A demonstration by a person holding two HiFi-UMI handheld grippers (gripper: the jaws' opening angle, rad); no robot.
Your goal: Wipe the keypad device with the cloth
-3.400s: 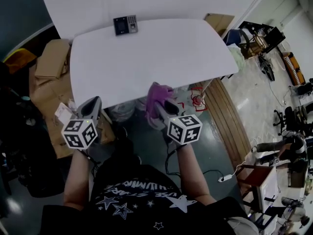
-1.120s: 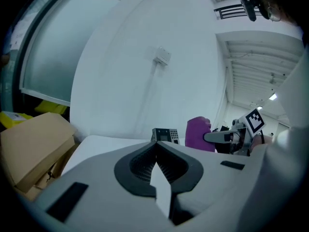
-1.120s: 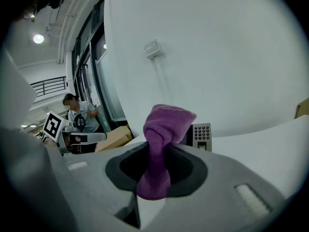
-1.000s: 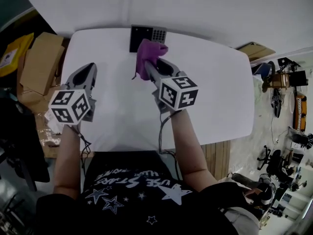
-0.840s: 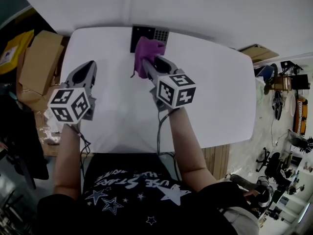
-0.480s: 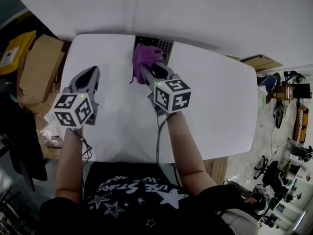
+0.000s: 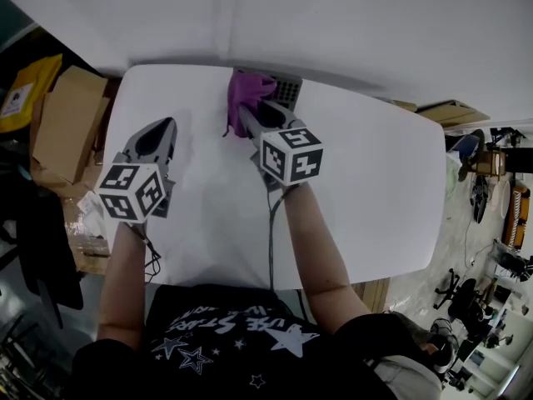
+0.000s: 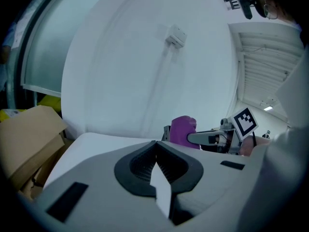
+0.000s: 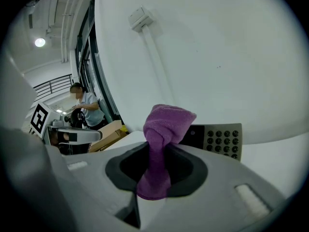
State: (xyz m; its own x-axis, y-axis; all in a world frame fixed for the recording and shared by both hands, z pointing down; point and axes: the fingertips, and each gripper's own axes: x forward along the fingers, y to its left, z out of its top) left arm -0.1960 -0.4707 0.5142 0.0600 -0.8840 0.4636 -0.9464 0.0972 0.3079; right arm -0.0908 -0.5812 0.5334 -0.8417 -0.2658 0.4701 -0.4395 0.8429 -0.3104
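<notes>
Head view looks down on a white table (image 7: 366, 182) set against a white wall (image 7: 350, 15). The keypad device (image 7: 288, 90) sits at the table's far edge, close to the wall, and its button grid shows to the right of the purple cloth (image 7: 246, 92). The right gripper (image 7: 249, 117) reaches forward to that spot with its jaws clamped on the cloth. The cloth's bunched upper end sticks out beyond the jaw tips and hides the device's left part from this angle.

Right gripper view confirms the grip. A twisted strip of the cloth runs down between the two dark pads and is pinched there. The fat knot of fabric rises above the pads in front of the device's dark left half, with the rows of round keys clear to its right. No view shows whether the fabric actually presses on the device.

The left gripper (image 7: 158, 137) is held over the table's left part, well apart from the device and nearer the person. Left gripper view shows its jaws brought together with nothing between them. Beyond them, the cloth and the other gripper appear side-on beside the device.

Cardboard boxes (image 7: 62, 111) lie off the table's left edge. A small white box (image 9: 140, 17) is fixed high on the wall. A second person (image 9: 86, 108) appears far off at the left of right gripper view.
</notes>
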